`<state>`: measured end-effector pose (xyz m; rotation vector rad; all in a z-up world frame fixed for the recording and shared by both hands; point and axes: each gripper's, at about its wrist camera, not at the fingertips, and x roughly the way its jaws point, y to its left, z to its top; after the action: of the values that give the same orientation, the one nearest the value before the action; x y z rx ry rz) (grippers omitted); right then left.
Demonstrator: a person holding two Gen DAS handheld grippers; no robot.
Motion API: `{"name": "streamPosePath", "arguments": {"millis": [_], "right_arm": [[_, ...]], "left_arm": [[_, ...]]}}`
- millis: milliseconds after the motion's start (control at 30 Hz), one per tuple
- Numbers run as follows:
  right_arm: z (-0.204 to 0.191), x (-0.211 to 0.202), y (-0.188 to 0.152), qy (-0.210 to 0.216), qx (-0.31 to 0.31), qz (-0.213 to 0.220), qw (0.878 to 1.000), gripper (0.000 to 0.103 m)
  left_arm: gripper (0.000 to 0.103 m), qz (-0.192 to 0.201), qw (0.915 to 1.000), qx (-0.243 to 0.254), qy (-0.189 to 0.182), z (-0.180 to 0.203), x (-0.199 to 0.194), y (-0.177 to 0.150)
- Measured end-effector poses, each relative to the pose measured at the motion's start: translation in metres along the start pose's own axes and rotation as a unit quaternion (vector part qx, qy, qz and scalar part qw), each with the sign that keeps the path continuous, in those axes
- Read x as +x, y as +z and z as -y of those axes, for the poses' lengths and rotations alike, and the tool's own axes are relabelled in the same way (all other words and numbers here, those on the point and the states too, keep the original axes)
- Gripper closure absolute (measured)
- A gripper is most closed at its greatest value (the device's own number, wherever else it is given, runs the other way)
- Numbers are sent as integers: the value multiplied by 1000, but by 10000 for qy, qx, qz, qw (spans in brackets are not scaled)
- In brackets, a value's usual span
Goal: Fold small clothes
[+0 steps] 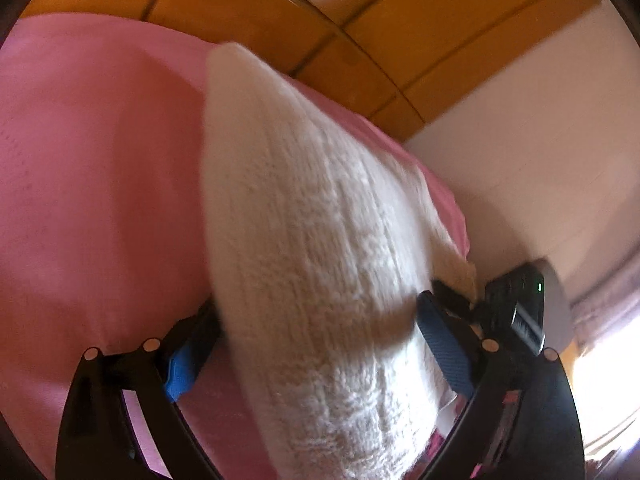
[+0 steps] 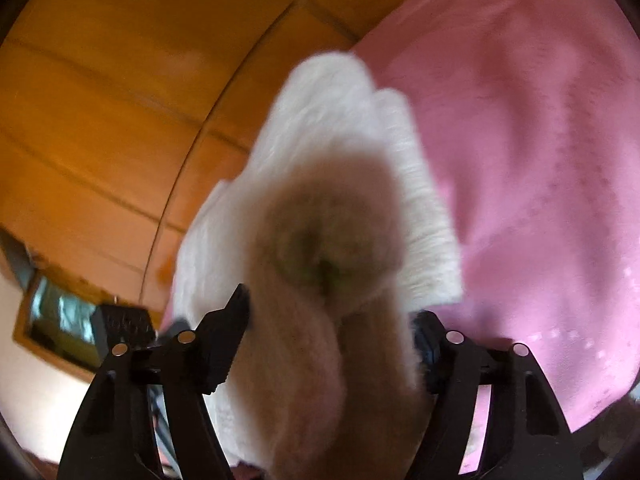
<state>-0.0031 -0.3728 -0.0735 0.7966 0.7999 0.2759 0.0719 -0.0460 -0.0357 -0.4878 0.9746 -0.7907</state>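
White knit garment (image 1: 320, 248) on pink sheet (image 1: 88, 184) — between both spread claws — left claw (image 1: 316, 320), right claw (image 2: 332, 332).

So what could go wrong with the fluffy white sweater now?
1. The white knitted garment lies between the left gripper's blue pads; whether they pinch it is unclear, so it may slip out.
2. It sits near the edge of the pink bedspread, beside the wooden floor, so it could slide off.
3. In the right gripper's view the cloth bunches thickly, so the fold may turn out lumpy.
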Motion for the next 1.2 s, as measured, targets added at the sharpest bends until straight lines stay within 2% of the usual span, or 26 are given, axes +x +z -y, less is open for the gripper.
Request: {"name": "streamPosePath", "arguments": {"millis": [100,200,367,467,600,700,900,1200], "right_arm": [[7,4,2,108,250,134,9995,36],[14,3,1,167,482,241,9984,47],[-10,-4,-6,-238,-183,358,9989,56],[-25,-5,-8,-435,-547,435,9966,58],[-45,-9,-14,-569,-954,524,9924,59],[-57,-8,-22,-598,-1154,504,9902,59],[-75,6,-31,-458,-1254,425,9901,59],[-109,30,-35,-268,-1608,391,9859,59]], "left_arm": [[11,-191,9996,194,63,6,9,-1],[19,-299,9946,819,557,26,23,-6],[39,-163,9883,1250,857,38,14,-7],[44,-54,9829,1541,1005,48,7,-10],[47,52,9811,1638,1025,52,-4,-14],[48,188,9765,1826,1127,56,-12,-17],[48,558,9676,2054,1359,58,-42,-22],[48,989,9631,1974,1538,51,-76,-15]]}}
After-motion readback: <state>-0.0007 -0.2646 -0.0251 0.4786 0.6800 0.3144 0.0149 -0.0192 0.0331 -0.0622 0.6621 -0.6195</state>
